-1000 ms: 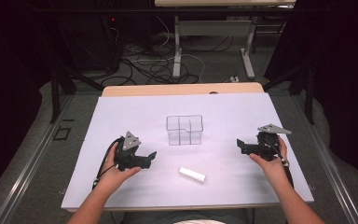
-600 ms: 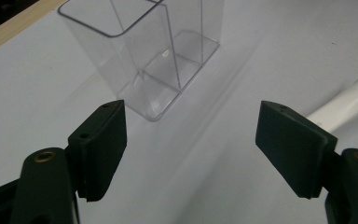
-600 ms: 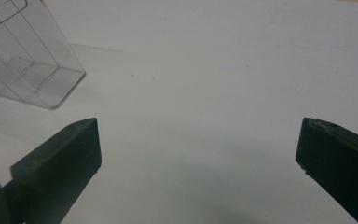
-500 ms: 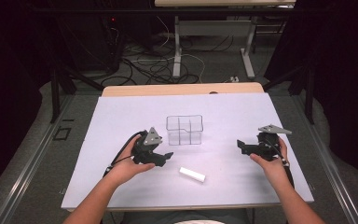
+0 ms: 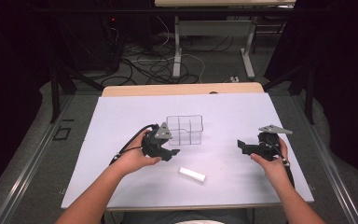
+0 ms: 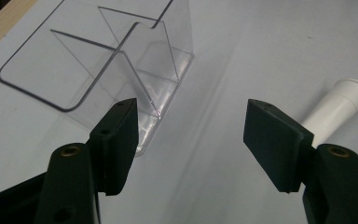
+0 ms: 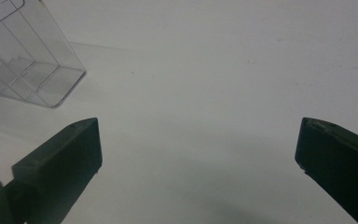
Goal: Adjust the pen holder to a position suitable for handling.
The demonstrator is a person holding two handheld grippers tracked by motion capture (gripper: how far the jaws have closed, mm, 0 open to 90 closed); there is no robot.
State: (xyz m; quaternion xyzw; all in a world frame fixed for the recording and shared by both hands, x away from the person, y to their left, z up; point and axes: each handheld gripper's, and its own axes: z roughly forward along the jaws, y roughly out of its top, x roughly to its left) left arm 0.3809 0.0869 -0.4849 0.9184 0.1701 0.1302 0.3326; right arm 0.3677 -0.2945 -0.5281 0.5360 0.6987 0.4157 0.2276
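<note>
A clear plastic box with inner dividers [image 5: 184, 129] stands on the white table cover [image 5: 121, 116]. A short white tube [image 5: 192, 174] lies in front of it, nearer the person. My left gripper [image 5: 173, 152] hovers just left of the box's front; its jaws have just been closing, with nothing between them. In the left gripper view the left gripper [image 6: 191, 135] has the box [image 6: 116, 60] ahead on the left and the tube [image 6: 339, 105] behind its right jaw. My right gripper [image 5: 240, 145] rests at the right, open wide and empty. In its own view the right gripper [image 7: 198, 149] has the box [image 7: 28, 65] at upper left.
The wooden table's far edge [image 5: 182, 88] shows beyond the cover. Cables and desk legs [image 5: 177, 51] lie on the dark floor behind. Bare white cover spreads around the box and between the two hands.
My left gripper moved right and slightly up, from the table's left toward the box's front left, and its jaws narrowed. The right gripper, the box and the tube stayed still.
</note>
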